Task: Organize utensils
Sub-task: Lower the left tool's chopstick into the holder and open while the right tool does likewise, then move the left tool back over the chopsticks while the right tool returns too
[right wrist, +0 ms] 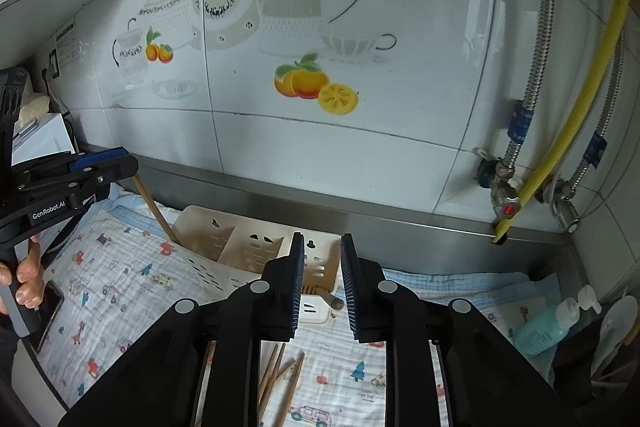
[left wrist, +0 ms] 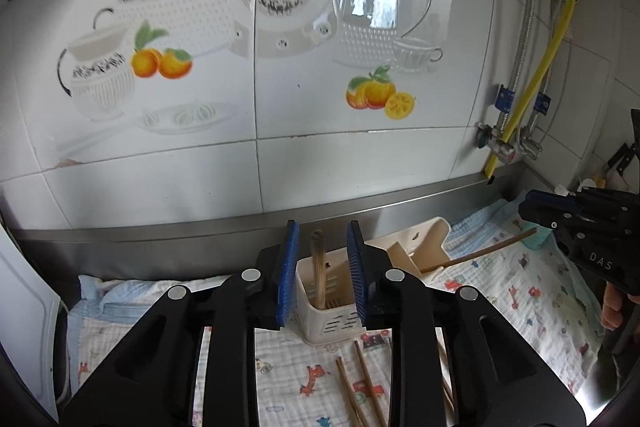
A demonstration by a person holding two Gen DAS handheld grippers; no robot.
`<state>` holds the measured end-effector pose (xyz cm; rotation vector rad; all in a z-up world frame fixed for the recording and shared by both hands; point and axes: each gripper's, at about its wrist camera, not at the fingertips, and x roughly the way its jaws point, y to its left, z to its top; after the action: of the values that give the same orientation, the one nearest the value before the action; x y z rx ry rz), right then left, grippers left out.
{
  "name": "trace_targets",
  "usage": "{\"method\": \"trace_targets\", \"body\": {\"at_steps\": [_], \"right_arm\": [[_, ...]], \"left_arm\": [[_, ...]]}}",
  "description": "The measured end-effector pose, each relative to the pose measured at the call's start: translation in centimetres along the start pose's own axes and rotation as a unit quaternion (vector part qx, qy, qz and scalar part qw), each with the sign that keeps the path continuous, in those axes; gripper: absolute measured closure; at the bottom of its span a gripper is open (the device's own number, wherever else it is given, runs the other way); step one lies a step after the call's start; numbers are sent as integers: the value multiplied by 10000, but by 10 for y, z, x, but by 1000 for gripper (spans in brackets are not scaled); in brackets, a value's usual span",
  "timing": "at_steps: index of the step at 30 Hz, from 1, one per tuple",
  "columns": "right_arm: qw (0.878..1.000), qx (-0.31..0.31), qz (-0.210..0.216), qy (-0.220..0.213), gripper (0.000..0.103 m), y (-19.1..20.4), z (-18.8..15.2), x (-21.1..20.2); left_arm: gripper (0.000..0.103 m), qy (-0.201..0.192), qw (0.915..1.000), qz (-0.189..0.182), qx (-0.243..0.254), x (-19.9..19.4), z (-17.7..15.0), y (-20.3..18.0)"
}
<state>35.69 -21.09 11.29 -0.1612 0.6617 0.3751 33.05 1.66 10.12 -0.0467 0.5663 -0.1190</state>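
The left gripper (left wrist: 323,273) stood at the lower centre of the left wrist view with its blue-padded jaws a little apart and nothing pressed between them. Through the gap showed a cream slotted utensil holder (left wrist: 334,323) standing on a printed cloth (left wrist: 532,291) with small vehicle and animal motifs. A wooden chopstick (left wrist: 318,267) stood upright in the holder's near compartment, its top rising between the pads without touching either. To the right of it, another long chopstick (left wrist: 480,253) leaned out of a further compartment toward the right edge of the frame. Loose chopsticks (left wrist: 360,387) lay on the cloth at the lower centre, just in front of the holder.

In the right wrist view, the right gripper (right wrist: 322,287) sat at the lower centre, its jaws likewise slightly parted and gripping nothing. The holder appeared just behind its pads, at the centre of the frame. A small dark-tipped piece lay beside the holder's near edge, too small to identify. More chopsticks lay scattered on the cloth below the pads.

At the far left of that view, a person's hand (right wrist: 24,279) held the other gripper's handle. A teal pump bottle (right wrist: 548,327) lay at the lower right. A tiled wall (left wrist: 360,163) with teapot and orange prints filled the upper half of both views.
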Motion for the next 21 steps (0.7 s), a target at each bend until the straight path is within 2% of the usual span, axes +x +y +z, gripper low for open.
{"method": "trace_targets", "body": {"at_steps": [3,7,15,21], "right_arm": [[9999,19,-40,-106,76,1,-7,-16],[9998,4,-50,-194,71,7,-27,-37],[9995,238,65,-214,70,21,-87,-65],[9993,363,65,-49,70,33,-140,-68]], "left_arm": [[64,-102,9999,23,-3,-17,-4,-1],[58,-206,9998,24,13,-41,-18,-5],[49,-150,9999,28,-5,-69,-67,-9],[47,21,10000,71,-31,-76,-114,-12]]}}
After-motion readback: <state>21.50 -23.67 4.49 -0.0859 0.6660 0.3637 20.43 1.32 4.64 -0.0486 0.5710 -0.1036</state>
